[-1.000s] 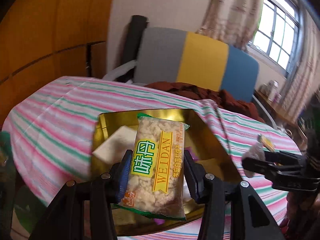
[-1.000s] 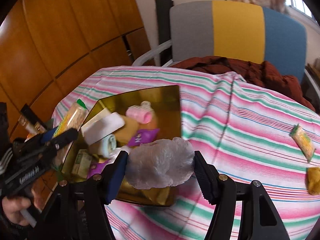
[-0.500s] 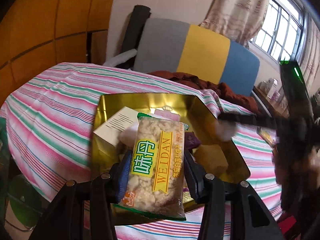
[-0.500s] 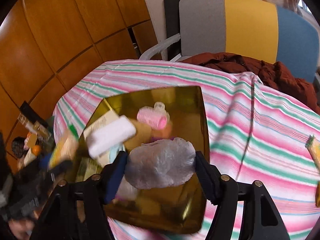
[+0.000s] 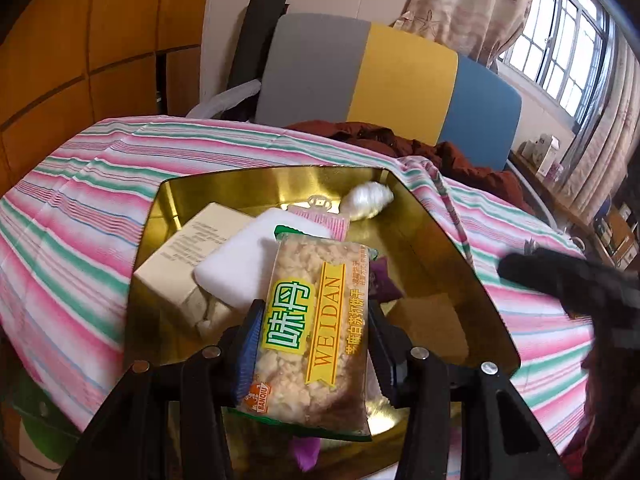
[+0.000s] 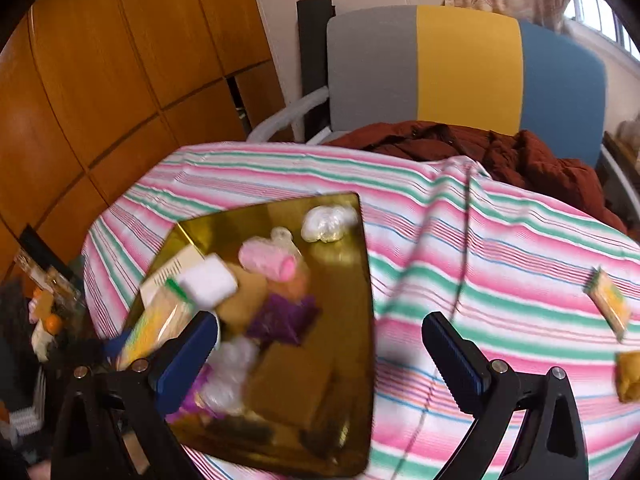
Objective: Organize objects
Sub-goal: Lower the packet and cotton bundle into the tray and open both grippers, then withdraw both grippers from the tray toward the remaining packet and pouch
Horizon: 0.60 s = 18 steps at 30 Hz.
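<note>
The left claw (image 5: 312,328) is pinched tight on a snack pack (image 5: 316,328), and it holds the pack up over the near end of the gold tray (image 5: 460,248). The pack is see-through, with bumpy tan rice bits inside, a green-and-yellow label and a yellow strip that says WEIDAN. It stands long-ways between the two fingers, and its top end points away from the claw. This looks like the step of putting things into the tray, and the pack is the one going in now. The next move should be to bring it down onto a free spot in the tray and then let go. Just past the pack lie a white pad (image 5: 240,268) and a tan box (image 5: 192,256), and farther off sits a small white plastic ball (image 5: 368,200). The right claw (image 6: 320,344) is wide open and holds nothing. It hangs over the tray's near right side, above the striped cloth (image 6: 500,248).
</note>
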Motion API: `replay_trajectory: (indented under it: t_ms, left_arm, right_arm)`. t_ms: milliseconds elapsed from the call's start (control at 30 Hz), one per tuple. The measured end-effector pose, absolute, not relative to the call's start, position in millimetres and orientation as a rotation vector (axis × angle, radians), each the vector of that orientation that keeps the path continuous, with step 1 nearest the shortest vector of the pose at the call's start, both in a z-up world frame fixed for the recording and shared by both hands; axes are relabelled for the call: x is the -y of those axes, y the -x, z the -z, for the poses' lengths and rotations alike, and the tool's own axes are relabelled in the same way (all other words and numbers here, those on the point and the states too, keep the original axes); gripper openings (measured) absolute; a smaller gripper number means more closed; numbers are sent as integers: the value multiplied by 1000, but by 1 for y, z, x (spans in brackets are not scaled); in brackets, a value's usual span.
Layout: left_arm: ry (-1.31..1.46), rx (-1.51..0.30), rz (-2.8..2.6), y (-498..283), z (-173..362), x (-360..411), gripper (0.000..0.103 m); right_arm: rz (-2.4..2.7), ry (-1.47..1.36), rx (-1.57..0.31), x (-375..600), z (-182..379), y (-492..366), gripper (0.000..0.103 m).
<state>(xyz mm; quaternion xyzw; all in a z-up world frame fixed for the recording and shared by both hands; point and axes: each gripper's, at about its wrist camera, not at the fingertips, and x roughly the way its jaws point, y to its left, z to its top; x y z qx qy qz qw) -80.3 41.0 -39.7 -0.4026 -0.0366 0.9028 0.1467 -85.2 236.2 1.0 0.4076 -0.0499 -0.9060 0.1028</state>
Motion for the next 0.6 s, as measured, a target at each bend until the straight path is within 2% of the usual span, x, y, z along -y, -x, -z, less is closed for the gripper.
replay_trajectory:
  t_ms: [67, 133, 200, 433, 600]
  left_arm:
    - [1168, 106, -2590, 89, 42, -46, 52]
    - [1155, 157, -2554, 94, 42, -47, 70]
    - [1156, 182, -2558, 98, 40, -45, 80]
    - [1134, 149, -2644, 82, 27, -31, 81]
    - [1118, 108, -2691, 67, 18, -24, 81]
  right_arm:
    - [2665, -1218, 146, -239, 2, 78, 103]
    - [2667, -1225, 149, -241, 4, 71, 103]
    - [2672, -1231, 165, -244, 6, 67, 103]
    - [2694, -1235, 224, -256, 9, 53, 103]
    - [2705, -1237, 155, -249, 11, 44, 103]
